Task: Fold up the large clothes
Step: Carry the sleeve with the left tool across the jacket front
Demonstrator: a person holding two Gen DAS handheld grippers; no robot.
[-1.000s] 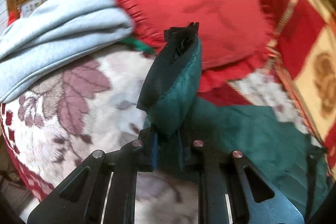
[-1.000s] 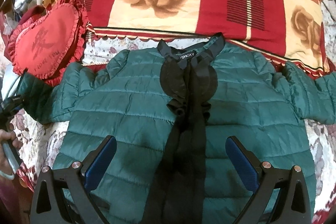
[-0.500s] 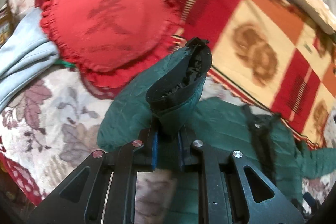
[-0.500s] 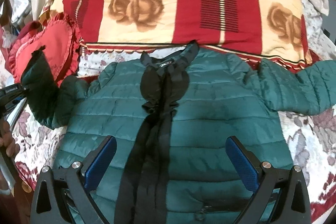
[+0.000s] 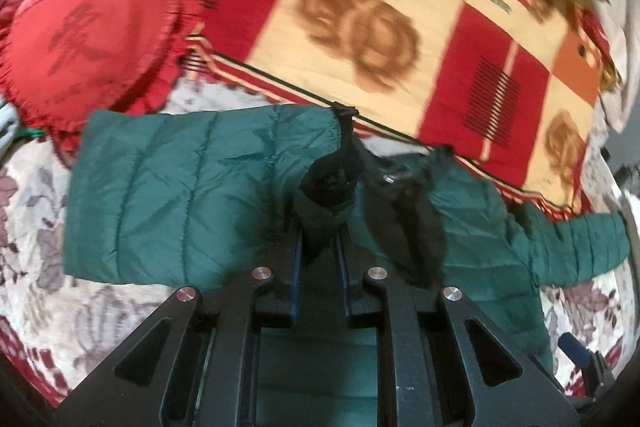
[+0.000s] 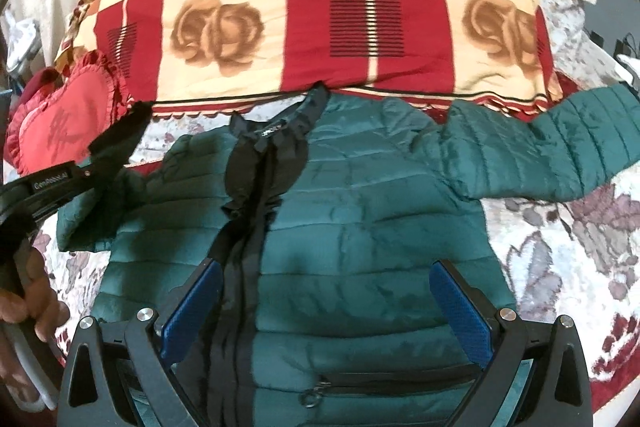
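Observation:
A dark green quilted jacket [image 6: 360, 227] with a black zip placket [image 6: 244, 227] lies front up on the bed. My left gripper [image 5: 318, 247] is shut on the black-edged cuff [image 5: 328, 191] of the jacket's left sleeve [image 5: 180, 195] and holds it up over the chest. That sleeve is doubled back on itself. In the right wrist view the left gripper [image 6: 86, 173] shows at the left edge with the cuff [image 6: 120, 139]. My right gripper [image 6: 328, 311] is open and empty above the jacket's lower front. The other sleeve [image 6: 560, 151] lies stretched out to the right.
A red, orange and cream rose-patterned quilt [image 6: 328, 15] lies folded behind the jacket. A red heart-shaped cushion [image 5: 80, 39] sits at the back left. The bedspread [image 6: 580, 247] is cream with maroon flowers. A hand [image 6: 24, 303] holds the left gripper's handle.
My left gripper has carried the sleeve cuff rightwards, from beside the heart cushion to above the jacket's chest. The right gripper has stayed open and drifted slightly nearer the jacket.

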